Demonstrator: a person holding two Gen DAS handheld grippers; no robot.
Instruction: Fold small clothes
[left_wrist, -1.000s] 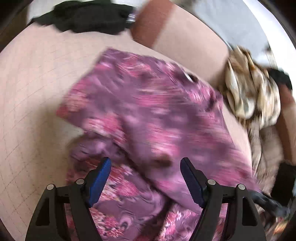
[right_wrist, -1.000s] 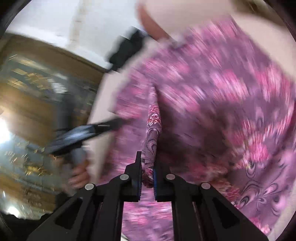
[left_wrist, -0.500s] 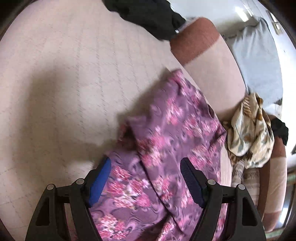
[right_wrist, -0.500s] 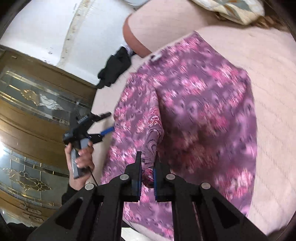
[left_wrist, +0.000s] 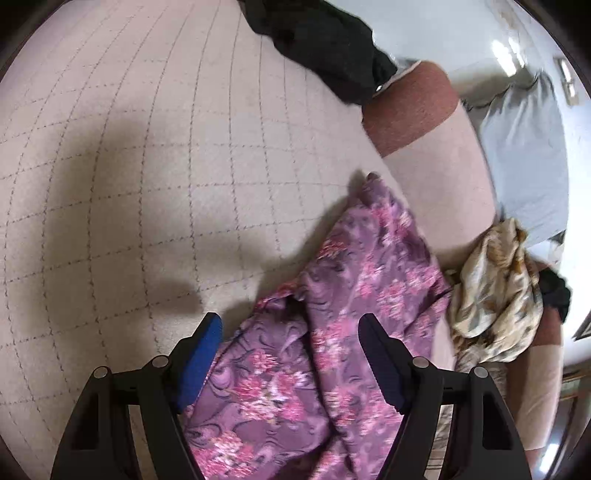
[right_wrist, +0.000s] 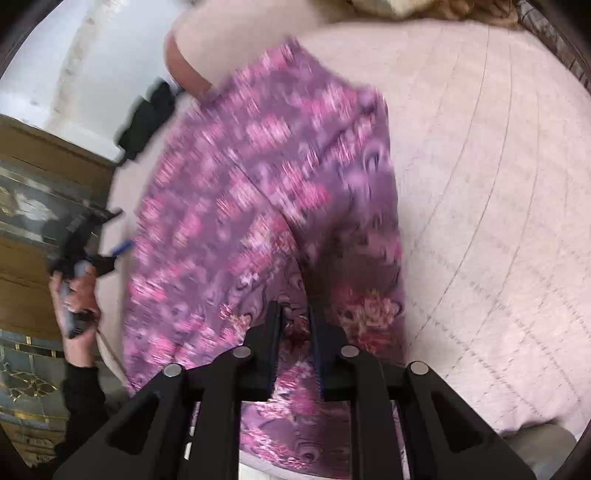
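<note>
Purple floral garment (right_wrist: 266, 206) spread on the sofa seat (left_wrist: 155, 155) against its back edge, left gripper (left_wrist: 290, 350) jaws wide above it, right gripper (right_wrist: 295, 325) jaws just parting, narrow, cloth fold between.

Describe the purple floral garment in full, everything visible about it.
The purple floral garment is thin, soft-looking cloth printed with pink flowers and dark swirls. It lies spread lengthwise on the pale quilted cushion, folded over itself with creases and a rumpled near end. Its far tip reaches the cushion's backrest. The right gripper has just been opening its jaws, with a fold of cloth between them; the left gripper hangs open above its edge.
</note>
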